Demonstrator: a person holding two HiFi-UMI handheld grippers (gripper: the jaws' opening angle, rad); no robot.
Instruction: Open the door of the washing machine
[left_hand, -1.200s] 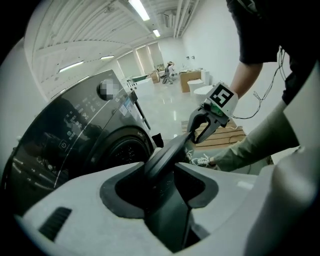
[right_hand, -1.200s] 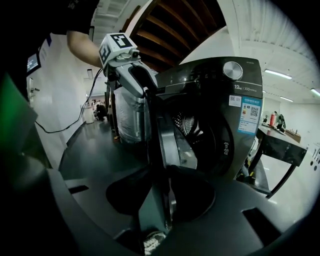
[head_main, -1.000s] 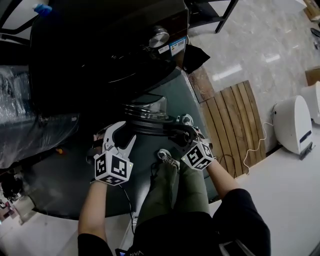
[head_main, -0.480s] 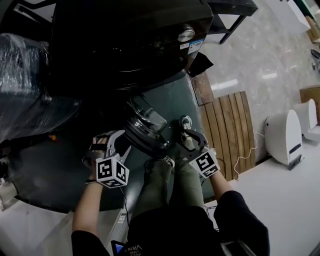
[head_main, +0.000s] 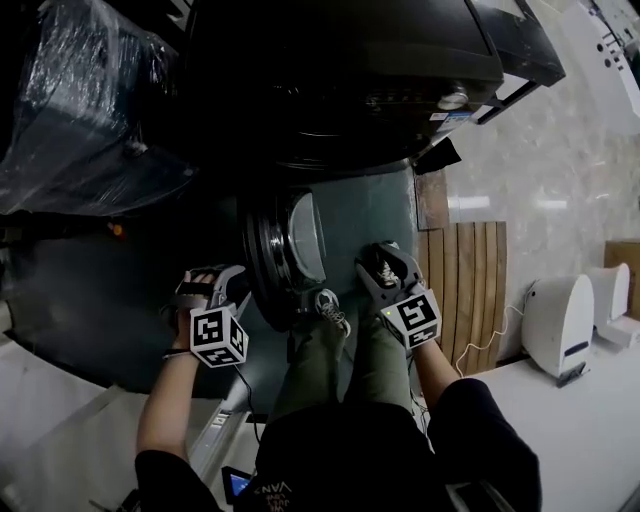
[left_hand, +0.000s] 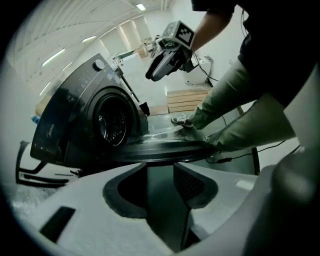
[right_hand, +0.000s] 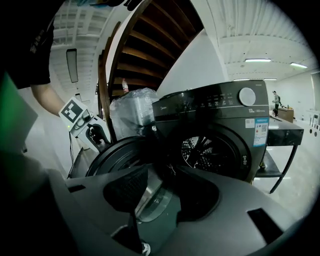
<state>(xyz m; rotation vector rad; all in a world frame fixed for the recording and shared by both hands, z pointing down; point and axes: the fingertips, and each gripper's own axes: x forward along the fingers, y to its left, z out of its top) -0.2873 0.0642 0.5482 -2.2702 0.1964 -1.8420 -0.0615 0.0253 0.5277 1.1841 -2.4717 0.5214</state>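
**Dark glass door (head_main: 292, 250) swung wide**

Left gripper (head_main: 218, 285): jaws apart, just narrowed, nothing between them. The door hangs off the washing machine (head_main: 340, 70), between both grippers, baring the drum (right_hand: 206, 150). Right gripper (head_main: 385, 268): likewise parted, just narrowed, seemingly empty. Opening looks done.

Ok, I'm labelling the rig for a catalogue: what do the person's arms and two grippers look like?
The left gripper is white with dark ribbed pads; the right gripper is dark grey. Each carries a cube of black-and-white square markers. The person wears a black short-sleeved top. Both pairs of jaws have just been closing, with nothing between them.
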